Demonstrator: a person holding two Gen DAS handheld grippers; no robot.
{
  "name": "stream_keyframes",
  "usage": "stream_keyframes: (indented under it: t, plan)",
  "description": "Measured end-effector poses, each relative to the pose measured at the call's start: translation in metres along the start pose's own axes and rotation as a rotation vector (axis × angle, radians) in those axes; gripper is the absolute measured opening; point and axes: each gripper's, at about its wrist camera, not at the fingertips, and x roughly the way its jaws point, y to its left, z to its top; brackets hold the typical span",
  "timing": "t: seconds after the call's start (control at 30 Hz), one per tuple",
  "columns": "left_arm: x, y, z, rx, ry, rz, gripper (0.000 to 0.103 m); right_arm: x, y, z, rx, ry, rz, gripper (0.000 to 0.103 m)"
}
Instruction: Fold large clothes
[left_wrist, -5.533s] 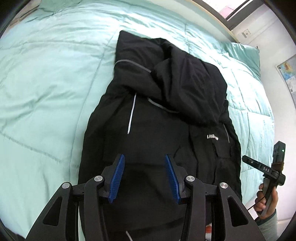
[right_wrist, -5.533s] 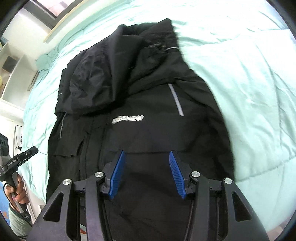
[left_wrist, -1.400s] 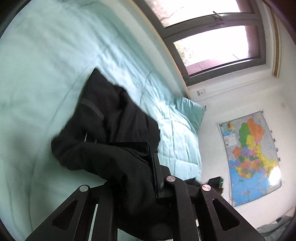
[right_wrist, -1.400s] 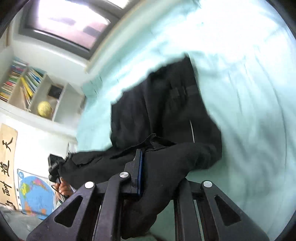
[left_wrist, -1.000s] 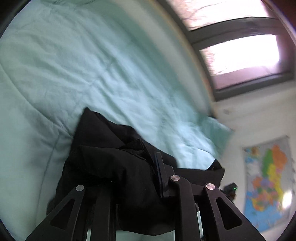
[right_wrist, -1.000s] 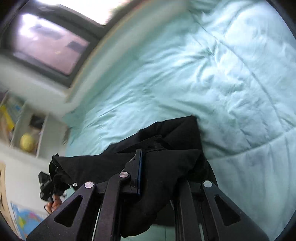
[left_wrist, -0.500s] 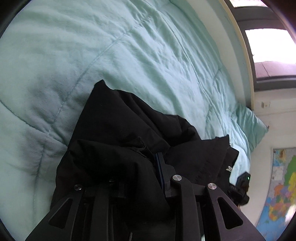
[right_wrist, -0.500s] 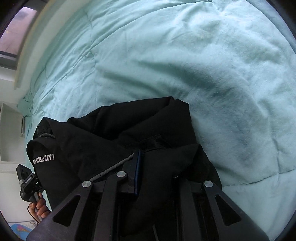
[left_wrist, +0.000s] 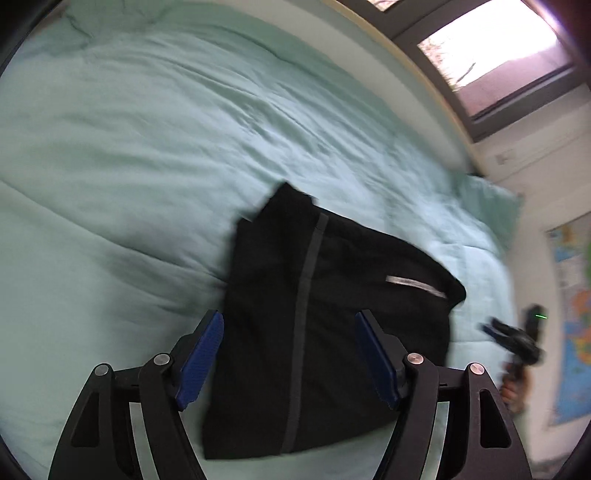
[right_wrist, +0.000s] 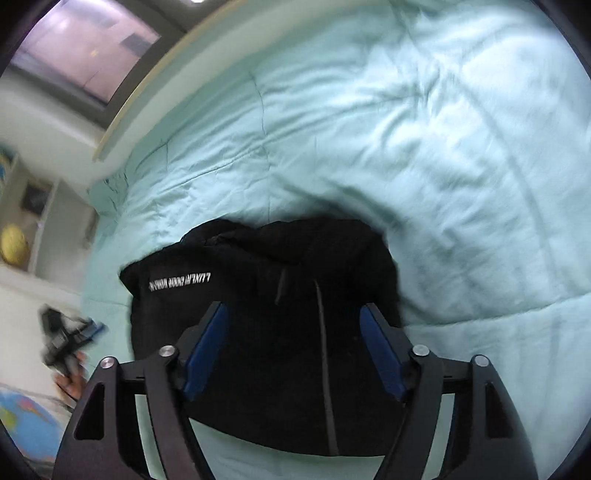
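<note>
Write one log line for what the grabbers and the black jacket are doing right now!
left gripper: open | right gripper: open | black jacket: folded, released, lying on green quilt

I see daylight glaring from the window (left_wrist: 506, 55), soft motion blur throughout, fisheye bending and dark corners around both views.

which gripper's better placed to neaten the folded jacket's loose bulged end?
Right, probably. The right gripper, open, faces the black jacket's rumpled bulge directly. The left gripper, also open, looks onto the flatter, squarer side.
</note>
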Motion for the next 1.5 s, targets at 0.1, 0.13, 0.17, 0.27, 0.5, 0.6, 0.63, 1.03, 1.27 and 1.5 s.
stream_keyframes:
  t: [0.1,0.13,0.17,0.27,0.5,0.6,0.63,1.03,1.27,1.5]
  plan:
    - [0.020,0.002,0.014,0.002,-0.005,0.030,0.075,0.009,0.002,0.003,-0.058,0.002,-0.042,0.080]
    - [0.031,0.003,0.022,0.004,-0.007,0.055,0.075,0.015,0.002,0.006,-0.080,-0.001,-0.060,0.080]
    - [0.040,0.005,0.026,0.010,-0.005,0.076,0.075,0.022,0.000,0.010,-0.105,-0.003,-0.088,0.080]
    - [0.064,0.011,0.045,0.016,0.012,0.073,0.075,0.050,-0.013,0.026,-0.145,0.014,-0.116,0.080]
    - [0.114,0.021,0.066,0.010,0.140,-0.043,0.075,0.115,-0.045,0.061,-0.139,0.073,-0.032,0.080]
    - [0.134,0.022,0.066,-0.013,0.180,-0.039,0.075,0.141,-0.049,0.066,-0.120,0.127,0.034,0.075]
    - [0.139,0.021,0.066,-0.010,0.165,-0.030,0.075,0.143,-0.046,0.064,-0.127,0.127,0.041,0.058]
    - [0.031,-0.030,0.073,0.042,-0.213,-0.084,0.013,0.040,0.036,0.063,-0.353,-0.215,-0.301,0.013]
    - [0.124,0.003,0.097,-0.037,-0.037,0.081,0.013,0.137,0.007,0.090,-0.251,-0.049,-0.379,0.013]
    - [0.166,0.039,0.087,-0.128,0.038,0.042,0.023,0.196,-0.011,0.077,-0.204,0.083,-0.409,0.021]
